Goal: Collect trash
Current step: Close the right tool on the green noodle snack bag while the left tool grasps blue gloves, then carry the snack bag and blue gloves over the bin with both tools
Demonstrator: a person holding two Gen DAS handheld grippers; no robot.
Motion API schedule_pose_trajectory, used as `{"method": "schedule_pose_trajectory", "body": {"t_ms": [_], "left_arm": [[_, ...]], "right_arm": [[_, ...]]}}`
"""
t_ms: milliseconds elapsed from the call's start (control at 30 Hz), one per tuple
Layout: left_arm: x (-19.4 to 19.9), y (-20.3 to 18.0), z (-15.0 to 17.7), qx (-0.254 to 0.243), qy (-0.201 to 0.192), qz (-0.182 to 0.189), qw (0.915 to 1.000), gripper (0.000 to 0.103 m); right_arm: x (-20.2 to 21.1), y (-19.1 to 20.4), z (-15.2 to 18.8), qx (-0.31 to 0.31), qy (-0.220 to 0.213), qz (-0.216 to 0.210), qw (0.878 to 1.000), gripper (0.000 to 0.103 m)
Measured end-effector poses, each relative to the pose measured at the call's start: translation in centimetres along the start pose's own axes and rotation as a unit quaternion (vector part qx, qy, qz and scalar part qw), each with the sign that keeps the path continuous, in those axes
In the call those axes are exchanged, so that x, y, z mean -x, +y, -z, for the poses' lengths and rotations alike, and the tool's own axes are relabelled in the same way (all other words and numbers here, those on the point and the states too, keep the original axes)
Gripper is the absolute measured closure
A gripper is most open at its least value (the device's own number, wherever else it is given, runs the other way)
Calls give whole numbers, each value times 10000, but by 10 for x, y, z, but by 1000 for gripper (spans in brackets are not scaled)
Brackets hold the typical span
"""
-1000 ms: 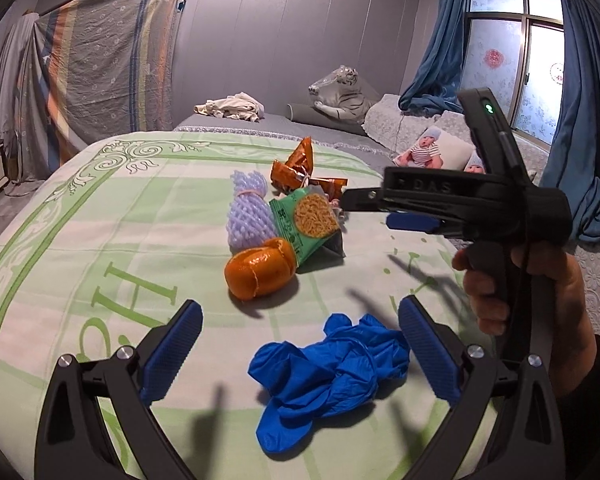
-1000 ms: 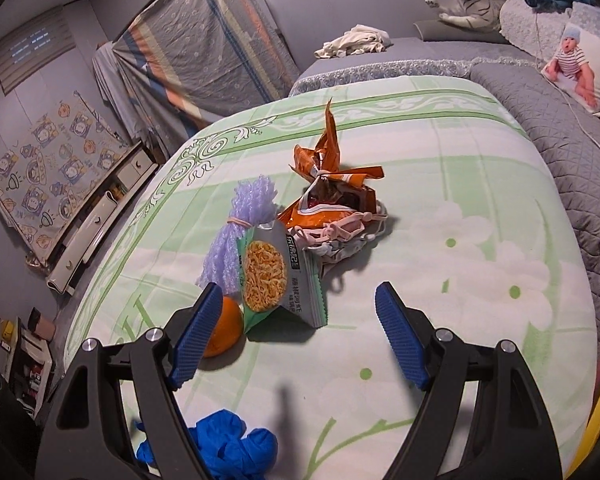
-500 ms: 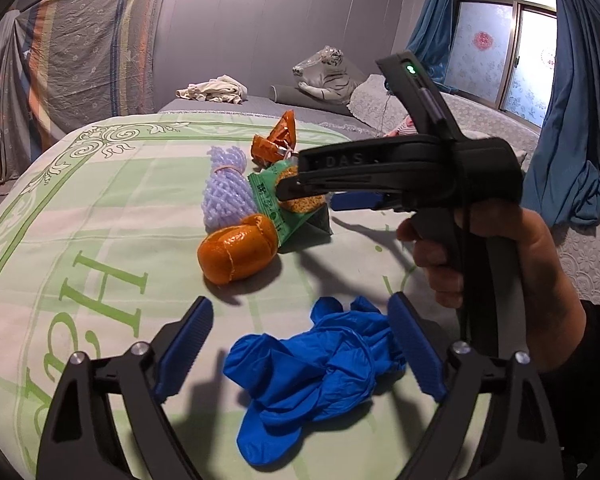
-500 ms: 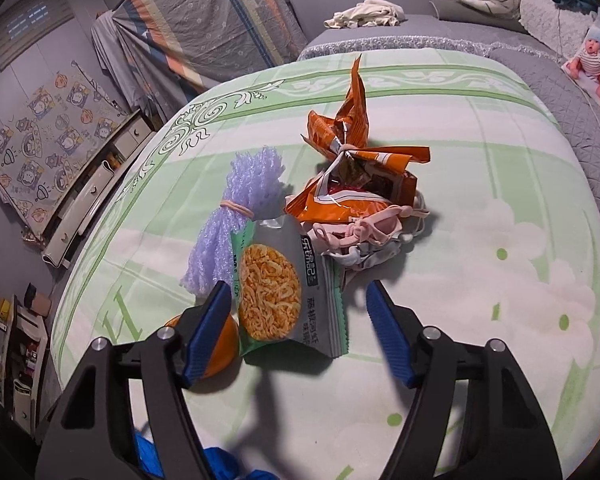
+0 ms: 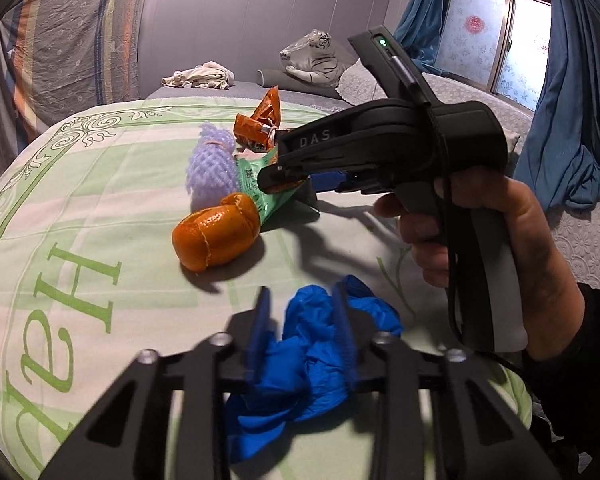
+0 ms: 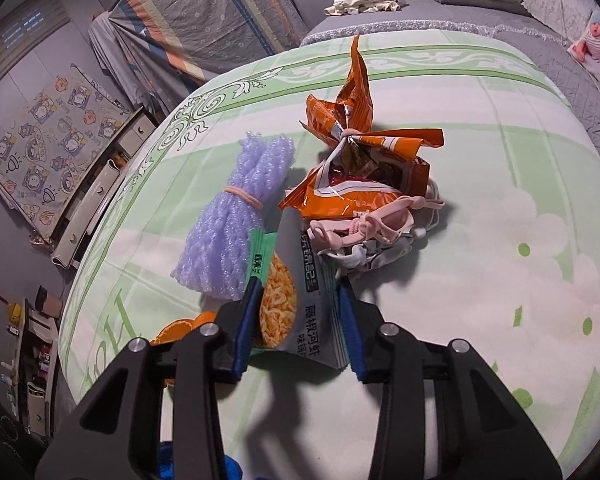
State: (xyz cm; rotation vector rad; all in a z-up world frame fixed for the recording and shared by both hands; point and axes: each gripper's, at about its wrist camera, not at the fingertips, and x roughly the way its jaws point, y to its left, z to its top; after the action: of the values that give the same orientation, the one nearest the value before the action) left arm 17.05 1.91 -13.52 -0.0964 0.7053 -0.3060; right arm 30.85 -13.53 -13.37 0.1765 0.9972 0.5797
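On a green-patterned bedspread [image 5: 80, 216], the left gripper [image 5: 300, 300] pinches crumpled blue gloves [image 5: 300, 364] between narrowed jaws. The right gripper [image 6: 298, 292] clamps a green snack packet [image 6: 300, 312]; an orange peel [image 5: 216, 236] lies ahead of the left jaws.

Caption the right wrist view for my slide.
Right gripper closing on the green snack packet, beside purple foam netting and an orange wrapper.

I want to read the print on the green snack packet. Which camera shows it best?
The right wrist view: the green snack packet faces the camera between the right tool fingers, its print and noodle picture plain. In the left wrist view only a green edge shows beside the orange peel, mostly hidden behind that tool.
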Motion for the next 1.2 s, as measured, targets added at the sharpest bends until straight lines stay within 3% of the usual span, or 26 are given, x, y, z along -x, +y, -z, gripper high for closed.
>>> {"method": "schedule_pose_trajectory", "body": {"t_ms": [200,367,1200], "left_arm": [[3,-6,1,-56,-23,-38,10000,95],[8,-10,0,-56,-65,-25,10000,98],[51,-37,-22,-273,-514,-147,9982,99]], "right_arm": [[10,-1,1,-29,-133,-33,9999,77],[27,-1,0,-109,-246,-138,9995,78],[144,-21,18,-438,-1147,-429,9915,78]]}}
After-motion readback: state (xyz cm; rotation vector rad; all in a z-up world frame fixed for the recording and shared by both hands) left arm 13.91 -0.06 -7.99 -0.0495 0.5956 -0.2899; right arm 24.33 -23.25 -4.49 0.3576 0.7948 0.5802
